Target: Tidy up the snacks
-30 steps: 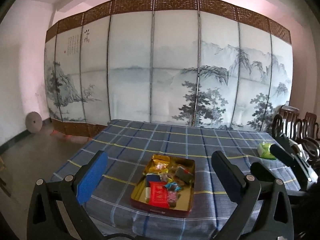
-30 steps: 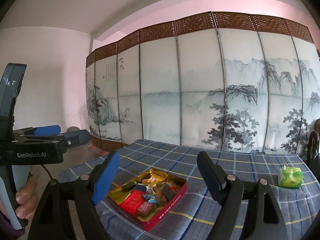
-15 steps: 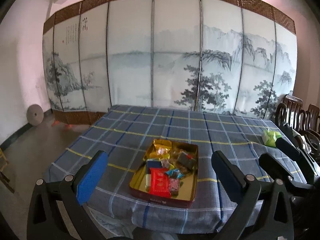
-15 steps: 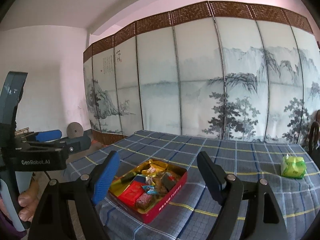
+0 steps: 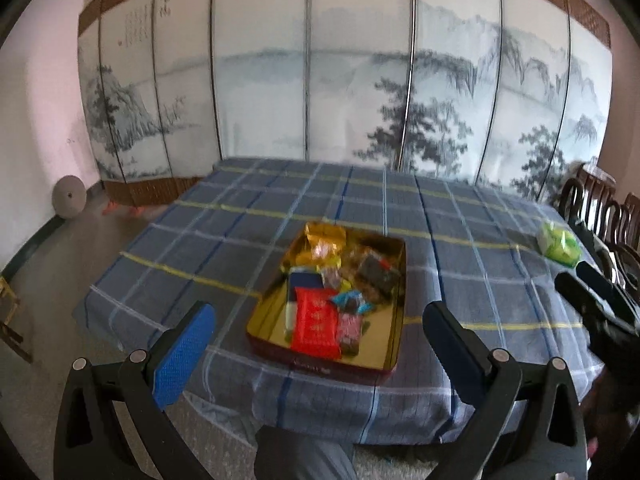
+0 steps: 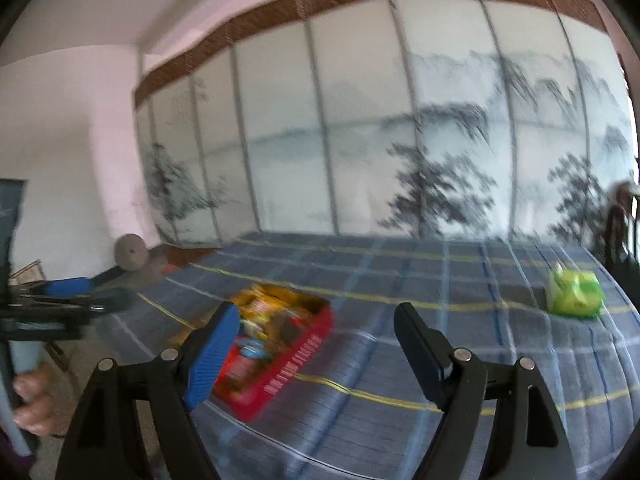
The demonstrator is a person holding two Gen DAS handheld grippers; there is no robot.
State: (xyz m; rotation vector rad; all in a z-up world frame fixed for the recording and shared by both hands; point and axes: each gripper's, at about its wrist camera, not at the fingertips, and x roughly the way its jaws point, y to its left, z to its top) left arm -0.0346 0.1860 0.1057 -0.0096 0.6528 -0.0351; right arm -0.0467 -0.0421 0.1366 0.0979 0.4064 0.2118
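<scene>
The snack tin [image 5: 394, 344], a shallow rectangular metal box, red outside and gold inside, lay near the front edge of the table, roughly midway along it. The table itself wore a blue-grey checked cloth with yellow and white lines [image 5: 248, 216], and a tall folding screen painted with ink mountains and pines [image 5: 360, 80] stood behind its far edge.

From the left wrist the tin's contents showed fairly plainly: a flat red packet [image 5: 316, 322] at the near end, a dark blue packet [image 5: 306, 280] behind it, gold-wrapped sweets [image 5: 324, 236] at the far end and a dark wrapped bar [image 5: 378, 272] toward the right wall. The right wrist view was blurred; there the tin [image 6: 296, 356] showed mainly its red side wall with white lettering, too smeared to read.

A green plastic packet [image 5: 558, 244] sat alone near the table's far right corner; the right wrist view showed it [image 6: 574, 294] larger.

The left gripper [image 5: 316, 344] hung before the front edge with jaws spread wide and nothing between them. The right gripper [image 6: 316, 348] was likewise wide apart and empty, above the cloth. Only the right wrist view showed the person's fingers [image 6: 34, 400] wrapped around the left gripper's handle [image 6: 20, 344].
</scene>
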